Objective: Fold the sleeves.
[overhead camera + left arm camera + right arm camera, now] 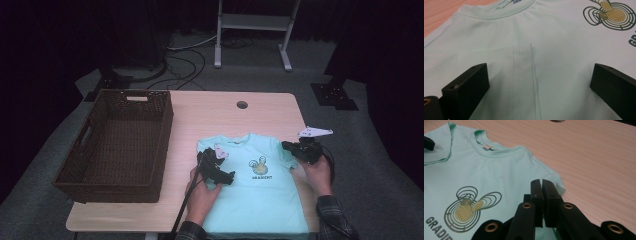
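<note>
A mint-green T-shirt (pixel 260 195) with a round swirl logo (pixel 259 166) lies flat, front up, on the wooden table (pixel 220 115). My left gripper (pixel 216 167) rests over the shirt's left shoulder. In the left gripper view it (pixel 540 80) stands open above the sleeve (pixel 519 65), which is folded inward onto the chest, and its pads are off the cloth. My right gripper (pixel 292 147) hovers at the shirt's right sleeve. In the right gripper view its jaws (pixel 541 182) are shut just in front of that sleeve's hem (pixel 560 186), with no cloth seen between the tips.
A dark brown wicker basket (pixel 165 130) stands empty on the table's left side. A round cable hole (pixel 242 105) sits near the far edge. Bare wood lies beyond and to the right of the shirt (pixel 599 165). A metal stand (pixel 252 22) is on the floor behind.
</note>
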### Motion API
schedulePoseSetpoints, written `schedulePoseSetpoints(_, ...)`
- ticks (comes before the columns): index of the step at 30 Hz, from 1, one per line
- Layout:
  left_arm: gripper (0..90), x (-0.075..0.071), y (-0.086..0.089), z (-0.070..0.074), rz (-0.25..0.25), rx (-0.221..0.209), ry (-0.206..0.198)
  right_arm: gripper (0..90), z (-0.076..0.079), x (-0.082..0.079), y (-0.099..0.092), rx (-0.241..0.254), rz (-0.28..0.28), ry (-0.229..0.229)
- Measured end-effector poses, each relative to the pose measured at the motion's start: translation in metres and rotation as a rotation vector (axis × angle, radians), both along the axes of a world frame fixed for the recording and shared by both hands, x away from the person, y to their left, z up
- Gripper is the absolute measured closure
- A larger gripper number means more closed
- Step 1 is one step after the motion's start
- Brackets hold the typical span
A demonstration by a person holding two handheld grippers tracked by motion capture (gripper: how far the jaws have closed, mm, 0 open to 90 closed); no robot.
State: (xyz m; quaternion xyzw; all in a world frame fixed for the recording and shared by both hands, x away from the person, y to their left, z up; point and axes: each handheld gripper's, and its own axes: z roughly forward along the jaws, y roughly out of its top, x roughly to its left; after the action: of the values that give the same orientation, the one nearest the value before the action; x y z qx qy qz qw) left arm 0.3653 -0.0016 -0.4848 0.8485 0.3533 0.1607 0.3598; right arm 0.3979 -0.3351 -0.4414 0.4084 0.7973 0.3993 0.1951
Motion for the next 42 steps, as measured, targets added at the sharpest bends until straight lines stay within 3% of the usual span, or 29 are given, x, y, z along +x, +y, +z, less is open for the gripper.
schedulePoseSetpoints(42,1.1,0.0,0.0,0.0,0.002,-0.003,0.0,87.6,-0.013,0.005,0.074,-0.1,0.173,0.009)
